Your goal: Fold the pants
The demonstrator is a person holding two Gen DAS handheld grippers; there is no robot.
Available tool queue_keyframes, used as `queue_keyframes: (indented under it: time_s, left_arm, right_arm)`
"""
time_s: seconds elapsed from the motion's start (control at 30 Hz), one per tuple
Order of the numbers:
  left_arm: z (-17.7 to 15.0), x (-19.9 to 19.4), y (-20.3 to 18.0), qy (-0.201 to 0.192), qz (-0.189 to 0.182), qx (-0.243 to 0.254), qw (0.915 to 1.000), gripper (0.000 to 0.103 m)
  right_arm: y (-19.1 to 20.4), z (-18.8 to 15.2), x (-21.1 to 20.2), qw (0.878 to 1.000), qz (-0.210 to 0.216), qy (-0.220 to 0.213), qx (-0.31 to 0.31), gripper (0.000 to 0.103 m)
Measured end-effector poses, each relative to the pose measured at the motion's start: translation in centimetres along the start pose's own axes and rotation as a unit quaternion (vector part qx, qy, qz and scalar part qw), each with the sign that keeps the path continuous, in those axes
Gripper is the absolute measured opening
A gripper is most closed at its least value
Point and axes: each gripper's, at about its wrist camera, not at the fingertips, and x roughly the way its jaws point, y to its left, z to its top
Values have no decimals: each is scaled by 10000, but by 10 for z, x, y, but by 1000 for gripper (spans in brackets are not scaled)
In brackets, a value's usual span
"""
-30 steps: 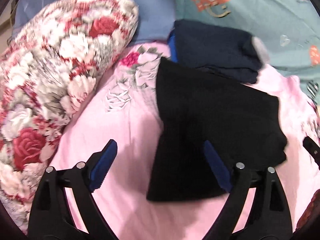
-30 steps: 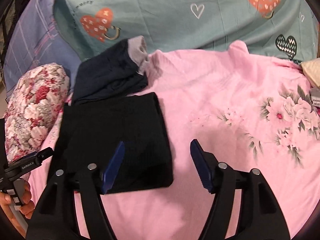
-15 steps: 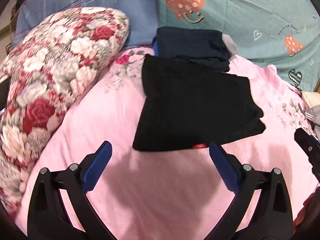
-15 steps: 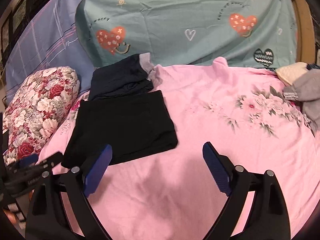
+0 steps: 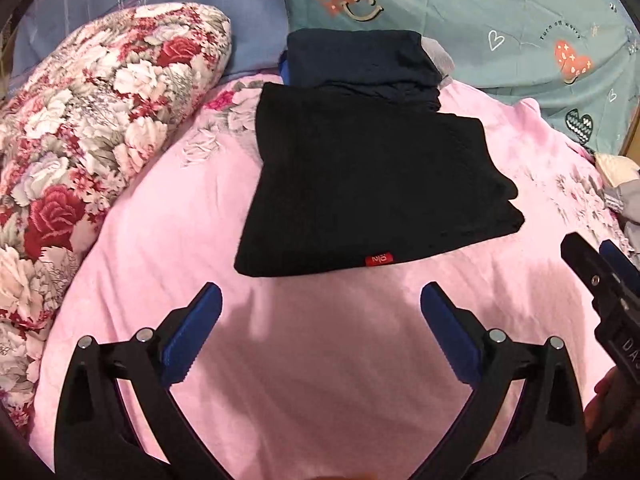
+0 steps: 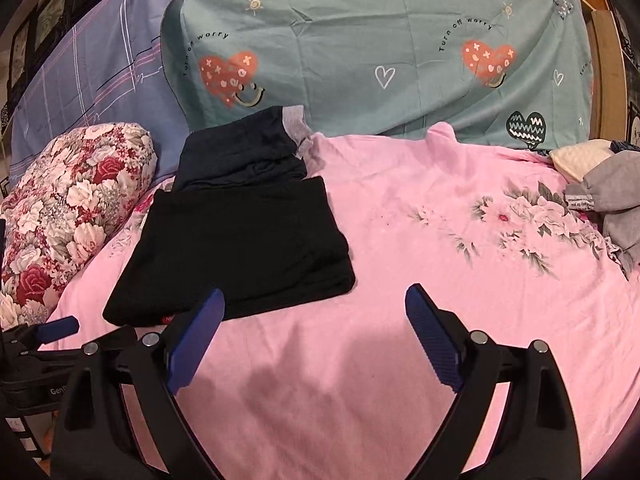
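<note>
From the left wrist I see my left hand-held gripper released, jaws wide and empty above the pink bedsheet, and the black pants lie folded just ahead, touching a folded navy garment behind them. From the right wrist, my right hand-held gripper is also released and empty, with the pants ahead to the left beside the floral pillow.

Both claws off folded pants

Both grippers agape, empty
</note>
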Motion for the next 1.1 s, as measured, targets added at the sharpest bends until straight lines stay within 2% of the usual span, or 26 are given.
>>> queue_keyframes:
  time_s: [0.13,0.43,0.77,1.1]
  left_arm:
    - [0,0,1,55,51,-77,9999,101]
    - [-3,3,0,152,0,-150,9998,101]
    - [-5,2,-3,74,1,-21,10000,101]
    - [-8,14,-11,372,41,221,9991,101]
  right_arm:
    - [0,-2,4,9999,41,121,9,92]
    - [0,-3,0,9999,86,30,62,92]
    - [3,-3,0,9999,82,65,-29,92]
    - [5,-7,10,9993,-27,360,-112,92]
